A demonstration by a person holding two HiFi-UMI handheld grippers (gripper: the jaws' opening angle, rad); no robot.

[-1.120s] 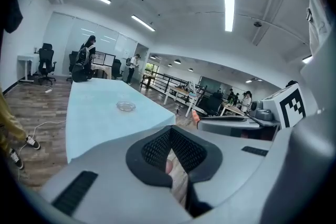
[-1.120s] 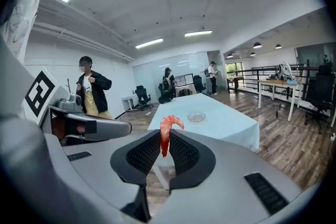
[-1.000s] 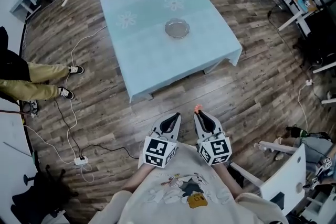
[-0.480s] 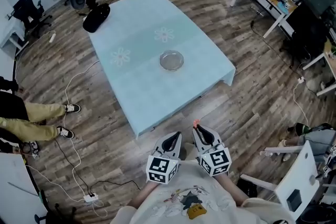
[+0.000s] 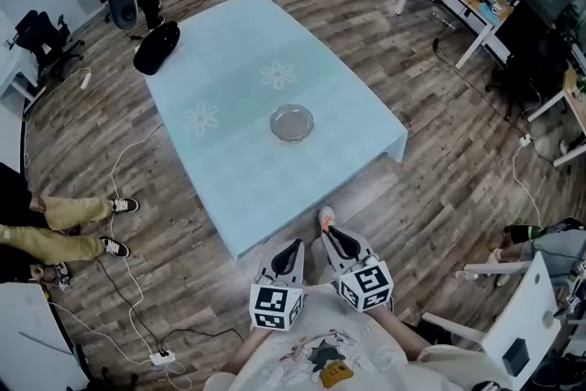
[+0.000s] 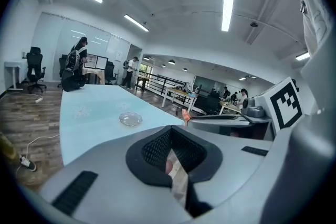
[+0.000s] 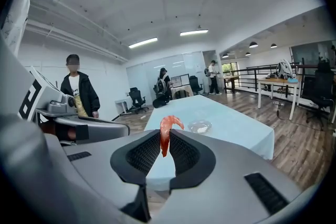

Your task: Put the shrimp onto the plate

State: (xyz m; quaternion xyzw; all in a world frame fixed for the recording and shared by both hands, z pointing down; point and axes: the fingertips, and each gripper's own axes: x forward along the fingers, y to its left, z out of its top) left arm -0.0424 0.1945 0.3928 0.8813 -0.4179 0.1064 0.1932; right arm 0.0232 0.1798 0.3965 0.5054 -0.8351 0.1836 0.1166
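Though faint in head view, shrimp (image 7: 166,135) sits clearly clamped in right gripper (image 5: 330,237); left gripper (image 5: 293,249) closed.

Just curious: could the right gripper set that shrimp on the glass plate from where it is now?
Probably not yet: the right gripper, shut on the shrimp, hangs short of the table, with the plate mid-table. Nothing blocks the way.

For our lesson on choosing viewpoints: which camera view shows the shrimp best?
The right gripper view: the shrimp sits centre, pinched in the right gripper. The head view shows a small pink speck; the left gripper view, an orange sliver.
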